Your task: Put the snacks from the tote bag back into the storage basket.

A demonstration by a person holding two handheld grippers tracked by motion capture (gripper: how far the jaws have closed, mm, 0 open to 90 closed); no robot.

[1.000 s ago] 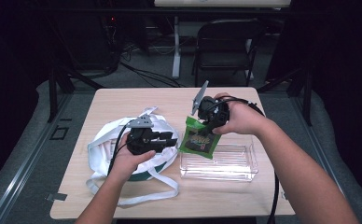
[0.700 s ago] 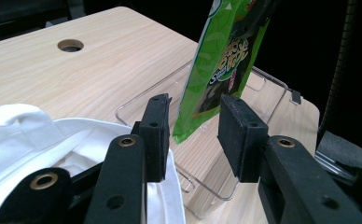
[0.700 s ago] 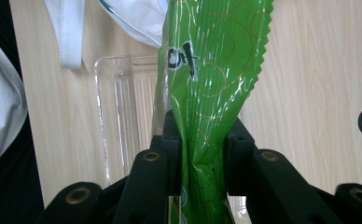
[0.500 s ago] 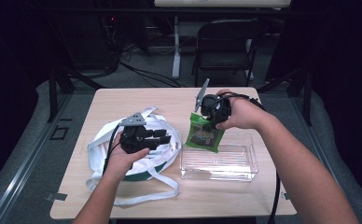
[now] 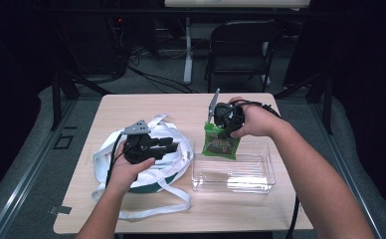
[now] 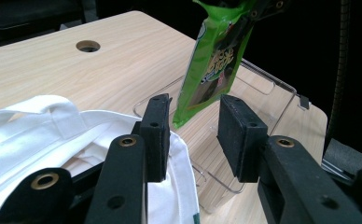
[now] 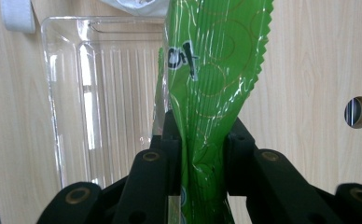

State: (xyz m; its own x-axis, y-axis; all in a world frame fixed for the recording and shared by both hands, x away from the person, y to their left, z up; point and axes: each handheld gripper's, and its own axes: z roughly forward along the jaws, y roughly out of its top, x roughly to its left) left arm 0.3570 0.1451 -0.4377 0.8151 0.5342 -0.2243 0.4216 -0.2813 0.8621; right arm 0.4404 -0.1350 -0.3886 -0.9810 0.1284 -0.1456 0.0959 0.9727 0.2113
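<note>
Right gripper clamps a green packet above the clear tray's rear edge; left gripper gapes empty over the bag. Released here, the packet may land outside the tray.

Premises present as a lab or recording studio rather than a home. A plain light-wood laminate desk with a round cable hole stands on grey carpet. Black curtains darken the surroundings. Loose black cables trail across the floor beside a black folding metal chair.
</note>
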